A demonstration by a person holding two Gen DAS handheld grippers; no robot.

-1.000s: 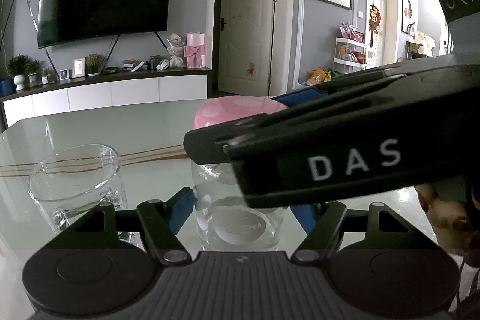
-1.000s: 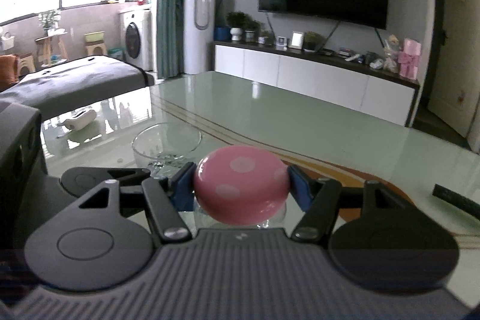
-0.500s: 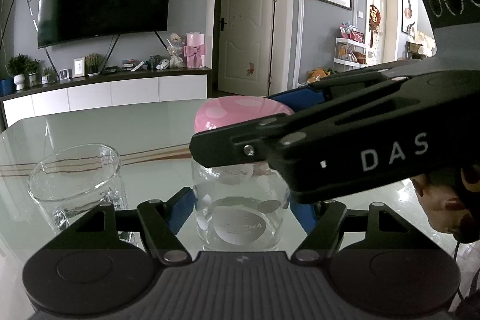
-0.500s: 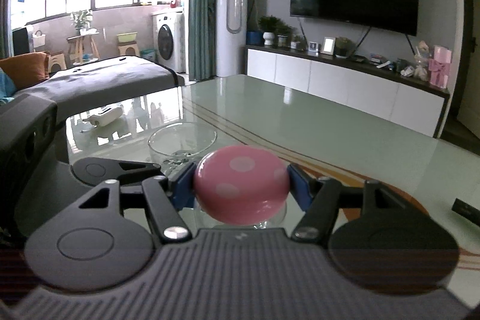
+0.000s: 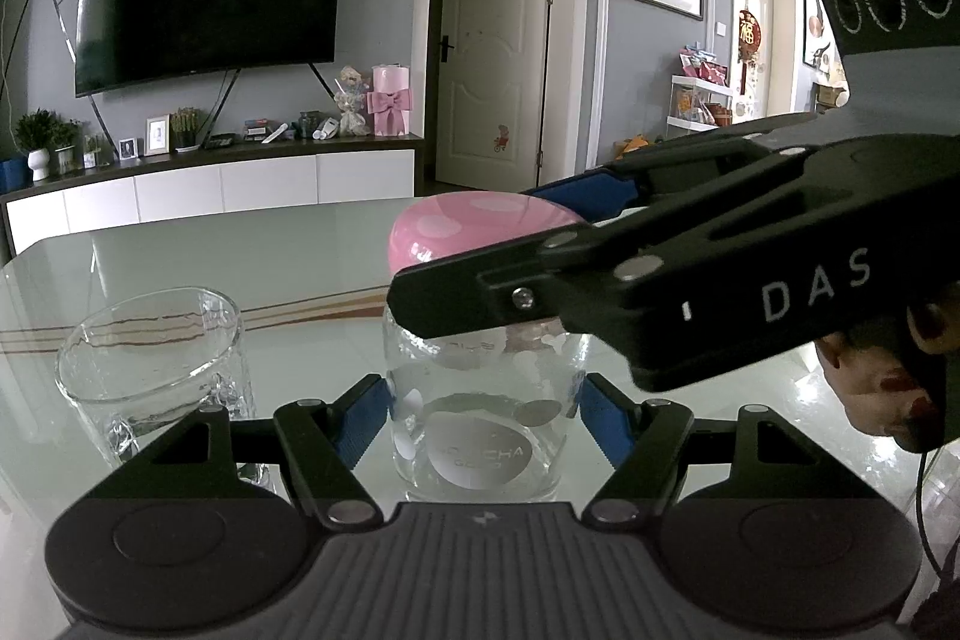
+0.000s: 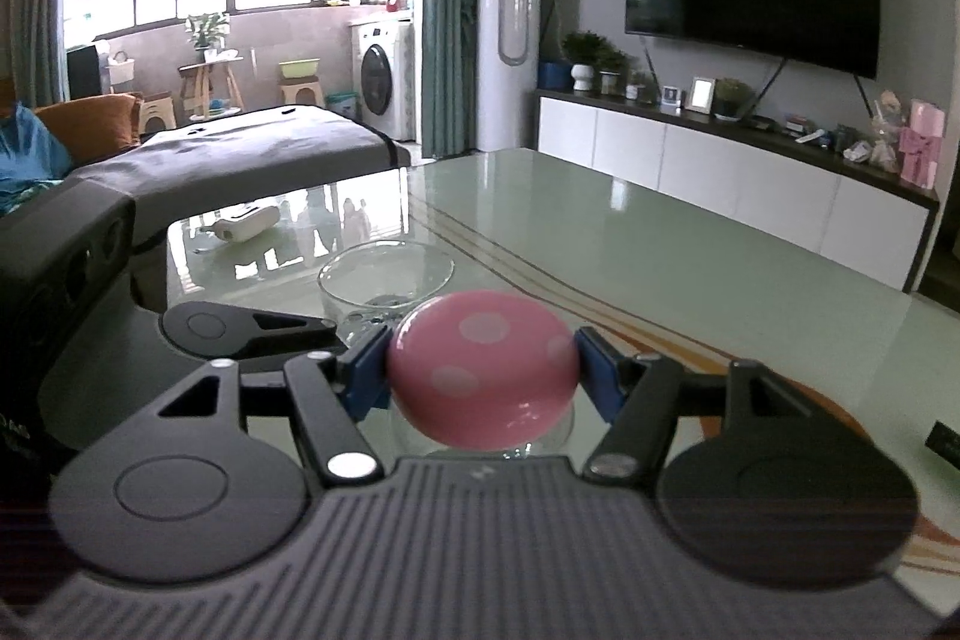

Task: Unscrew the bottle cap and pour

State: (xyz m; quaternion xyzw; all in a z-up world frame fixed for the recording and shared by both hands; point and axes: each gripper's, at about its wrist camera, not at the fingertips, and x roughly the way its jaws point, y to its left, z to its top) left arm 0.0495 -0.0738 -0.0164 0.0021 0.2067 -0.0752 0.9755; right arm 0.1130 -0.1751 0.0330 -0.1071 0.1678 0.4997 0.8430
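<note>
The clear bottle (image 5: pixel 477 424) stands upright on the glossy surface (image 5: pixel 300 256), near the left wrist camera, with its pink spotted cap (image 5: pixel 474 232) on top. In the left wrist view the right gripper (image 5: pixel 510 274) crosses in from the right and covers the near side of the cap and the bottle's neck, so the joint between cap and glass is hidden. The person's hand (image 5: pixel 870 370) behind that gripper is only partly seen and is cut by the frame edge. The left gripper (image 5: pixel 480 406) is clenched on the bottle body, its blue fingers (image 5: pixel 360 415) pressed to the glass on both sides. In the right wrist view the right gripper (image 6: pixel 483 370) grasps the cap (image 6: pixel 483 367) between its blue fingers (image 6: pixel 369 370), and the cap blocks nearly all of the bottle (image 6: pixel 480 445) below it; only a sliver of glass shows under the cap. The empty drinking glass (image 5: pixel 150 370) stands left of the bottle, its base hidden behind the left gripper's body; from the right wrist it (image 6: pixel 384 280) shows just beyond the cap. The printed label on the bottle is too faint to read.

Against the earlier frames, the right gripper has swung: its body sits higher and further right in the left wrist view, uncovering more of the bottle, and the right wrist view has turned left toward the balcony windows. Bottle, cap and glass have kept their places.
</note>
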